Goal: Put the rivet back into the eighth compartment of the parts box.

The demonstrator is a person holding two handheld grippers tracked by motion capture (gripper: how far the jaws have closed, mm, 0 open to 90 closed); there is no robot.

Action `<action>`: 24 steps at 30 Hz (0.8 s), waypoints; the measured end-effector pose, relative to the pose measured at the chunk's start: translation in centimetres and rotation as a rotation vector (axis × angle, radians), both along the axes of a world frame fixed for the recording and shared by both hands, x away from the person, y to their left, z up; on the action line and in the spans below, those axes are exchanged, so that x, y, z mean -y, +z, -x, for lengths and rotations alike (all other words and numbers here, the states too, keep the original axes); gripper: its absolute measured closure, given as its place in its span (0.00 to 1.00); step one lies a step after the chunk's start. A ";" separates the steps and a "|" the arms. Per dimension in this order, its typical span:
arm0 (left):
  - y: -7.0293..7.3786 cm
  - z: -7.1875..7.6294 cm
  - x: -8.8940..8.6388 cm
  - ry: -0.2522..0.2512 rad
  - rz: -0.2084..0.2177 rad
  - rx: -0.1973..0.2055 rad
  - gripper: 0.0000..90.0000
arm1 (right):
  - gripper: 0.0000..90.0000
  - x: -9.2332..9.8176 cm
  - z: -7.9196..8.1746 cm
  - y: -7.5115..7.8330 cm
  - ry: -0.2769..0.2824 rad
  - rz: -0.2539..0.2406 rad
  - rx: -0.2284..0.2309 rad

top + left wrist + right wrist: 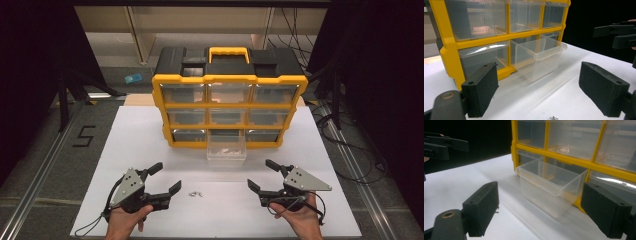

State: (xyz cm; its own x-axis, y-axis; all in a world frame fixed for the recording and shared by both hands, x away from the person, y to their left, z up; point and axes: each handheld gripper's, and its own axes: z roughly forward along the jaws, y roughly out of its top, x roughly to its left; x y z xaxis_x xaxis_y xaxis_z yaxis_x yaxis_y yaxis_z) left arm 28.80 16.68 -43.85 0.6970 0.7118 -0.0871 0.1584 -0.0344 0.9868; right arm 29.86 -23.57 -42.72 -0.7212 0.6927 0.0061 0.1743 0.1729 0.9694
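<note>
At the bottom of the high view, a person's two hands come up from the lower edge, each holding a black two-jaw gripper over a white table [150,145]. The left gripper [167,178] sits at lower left, its jaws spread wide with nothing between them. The right gripper [263,175] sits at lower right, its jaws likewise spread wide and empty. Each carries a grey three-cornered plate on top.

Between the two grippers, just left of the frame's centre and low down, a few small metal screws [195,193] lie loose on the white surface, apart from both tools.

Above them, near the middle of the frame, a clear plastic drawer [226,150] stands pulled out from the bottom row's middle slot of a yellow-framed organiser [230,79]. Small pale bits lie in the drawer, too small to identify. In the left gripper view the drawer [537,58] shows between that gripper's open jaws, well beyond them; in the right gripper view it [550,187] sits the same way.

The organiser fills the upper centre, three rows of three clear drawers, with a black top and a yellow handle [229,51].
</note>
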 end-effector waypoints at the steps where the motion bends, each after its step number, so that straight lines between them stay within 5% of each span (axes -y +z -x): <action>1: 0.0 0.0 0.0 0.000 0.000 0.000 0.18 | 0.18 0.0 0.0 0.0 0.000 0.000 0.000; 24: 0.0 0.0 0.0 0.004 -0.018 0.001 0.18 | 0.22 -1.3 -0.3 0.8 0.070 0.079 0.021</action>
State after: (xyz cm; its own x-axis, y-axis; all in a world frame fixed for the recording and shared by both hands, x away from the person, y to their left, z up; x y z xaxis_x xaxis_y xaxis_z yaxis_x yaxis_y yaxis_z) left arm 28.82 16.72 -43.83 0.6939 0.7163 -0.0734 0.1577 -0.0517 0.9861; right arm 30.12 -22.29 -41.92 -0.7676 0.6379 -0.0625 0.1385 0.2604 0.9555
